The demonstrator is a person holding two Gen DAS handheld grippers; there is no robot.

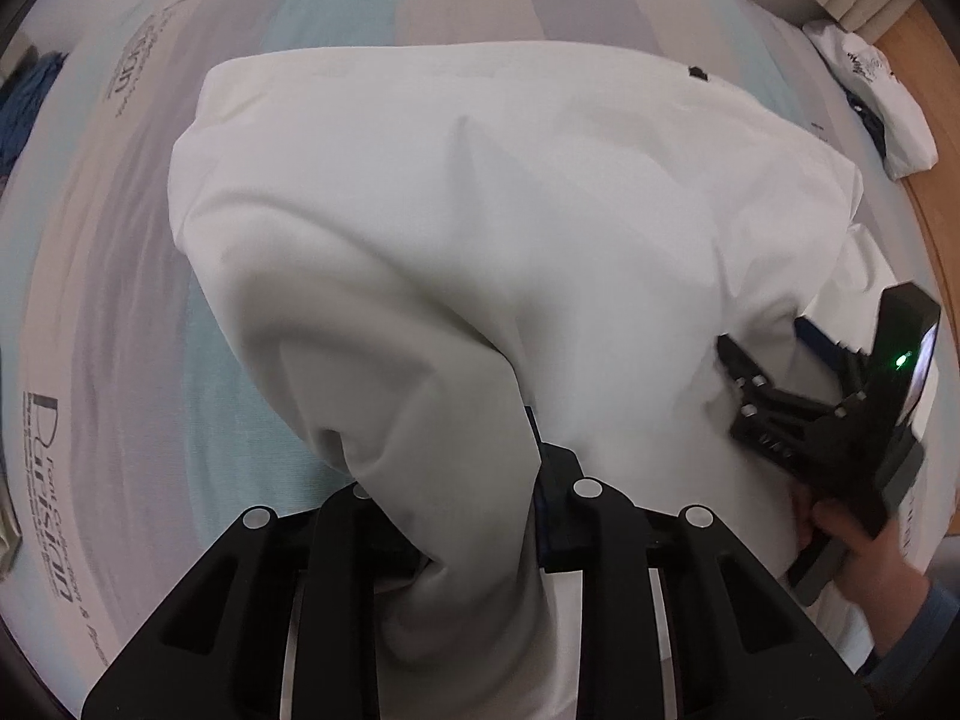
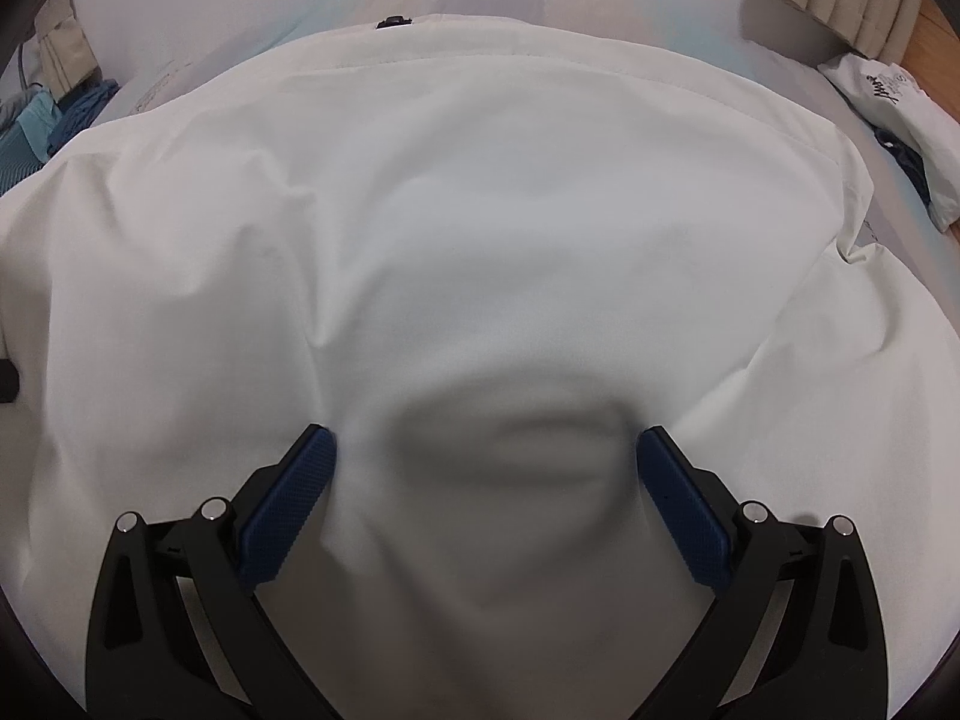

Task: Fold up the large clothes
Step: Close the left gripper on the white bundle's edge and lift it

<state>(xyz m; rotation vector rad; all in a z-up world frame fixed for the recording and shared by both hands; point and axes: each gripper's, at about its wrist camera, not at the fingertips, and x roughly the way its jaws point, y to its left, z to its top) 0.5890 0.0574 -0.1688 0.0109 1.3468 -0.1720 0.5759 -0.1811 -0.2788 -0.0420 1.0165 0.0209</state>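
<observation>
White garment (image 1: 480,210) pinched in left gripper (image 1: 480,516) jaws, lifted.

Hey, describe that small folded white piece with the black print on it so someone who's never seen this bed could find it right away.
Start at the striped bed sheet, where the large white garment lies spread. Go past that garment's far right corner to the bed's edge beside the wooden floor: the small folded white piece sits there. Unlike the plain big garment, it is compact and bears black scribbled lettering.
</observation>
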